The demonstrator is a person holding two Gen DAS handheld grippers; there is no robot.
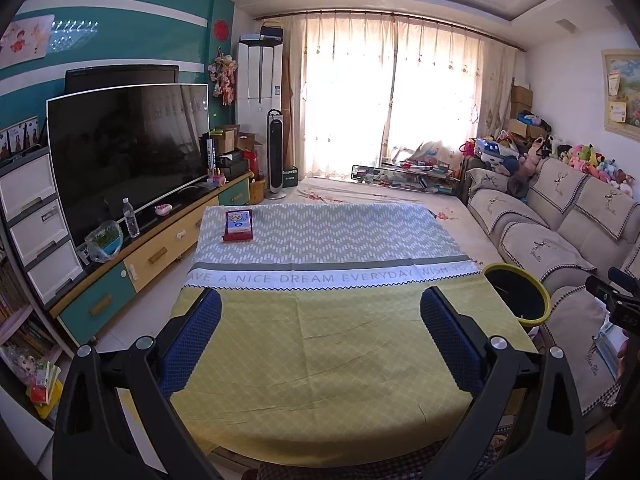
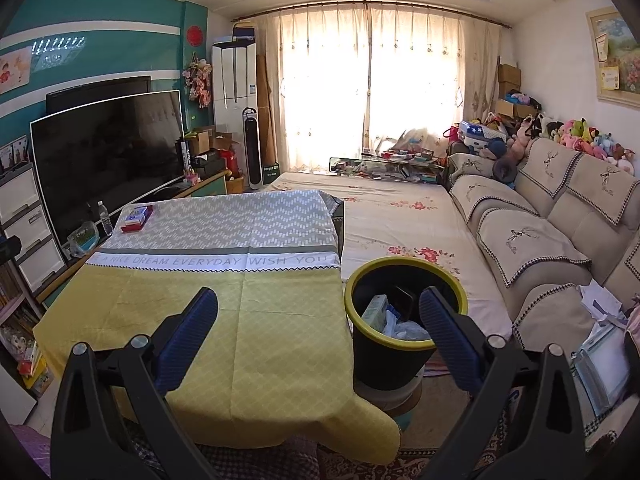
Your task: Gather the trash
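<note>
A black trash bin with a yellow rim (image 2: pixel 404 344) stands on a low stool at the table's right side; it also shows in the left wrist view (image 1: pixel 516 292). Crumpled paper and packaging (image 2: pixel 390 318) lie inside it. My left gripper (image 1: pixel 320 316) is open and empty above the yellow part of the tablecloth (image 1: pixel 320 360). My right gripper (image 2: pixel 318 320) is open and empty, its right finger (image 2: pixel 444 328) over the bin's rim, its left finger over the tablecloth (image 2: pixel 260 320). A red and blue box (image 1: pixel 239 225) lies at the table's far left corner.
A TV (image 1: pixel 128 148) on a long cabinet stands left, with a water bottle (image 1: pixel 130 218) and a plastic bag. A beige sofa (image 1: pixel 560 232) runs along the right. A floral-covered platform (image 2: pixel 400 216) lies beyond the bin. Papers (image 2: pixel 604 344) lie on the sofa's near end.
</note>
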